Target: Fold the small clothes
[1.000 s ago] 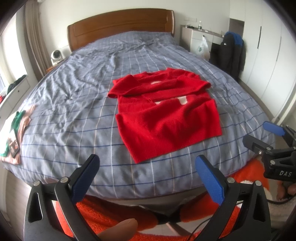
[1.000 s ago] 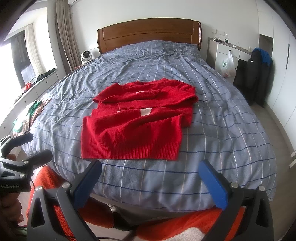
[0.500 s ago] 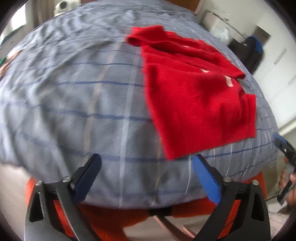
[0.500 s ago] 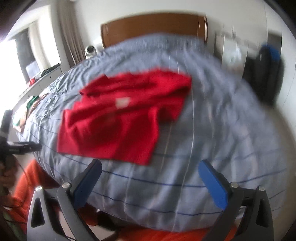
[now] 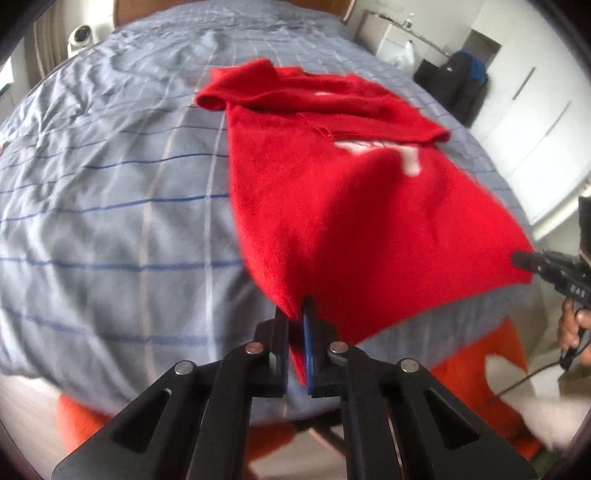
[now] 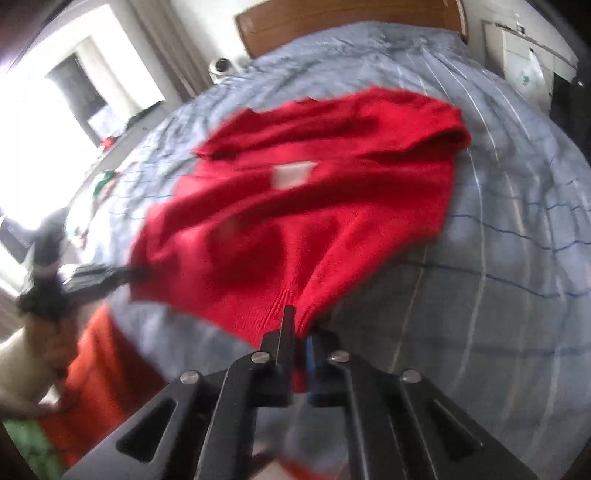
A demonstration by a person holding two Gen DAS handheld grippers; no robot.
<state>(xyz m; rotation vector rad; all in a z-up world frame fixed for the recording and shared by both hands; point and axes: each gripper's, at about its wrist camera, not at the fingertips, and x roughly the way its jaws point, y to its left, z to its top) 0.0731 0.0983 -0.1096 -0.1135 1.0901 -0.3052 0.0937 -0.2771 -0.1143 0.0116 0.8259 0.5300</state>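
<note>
Near the bed's [image 5: 110, 192] foot edge, the red sweater [image 5: 351, 206] lies spread on the checked cover, its hem corners pinched in closed jaws: the left gripper [image 5: 296, 325] holds one, the right gripper [image 6: 300, 328] the other.

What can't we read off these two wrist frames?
- Red sweater: white patch smeared by motion blur in both wrist views, unreadable.
- Left gripper and right gripper: gripped hem corners hidden between the fingers.
- Person's hand: cut off by left view's edge.
- Headboard: cropped by the top edge.
</note>
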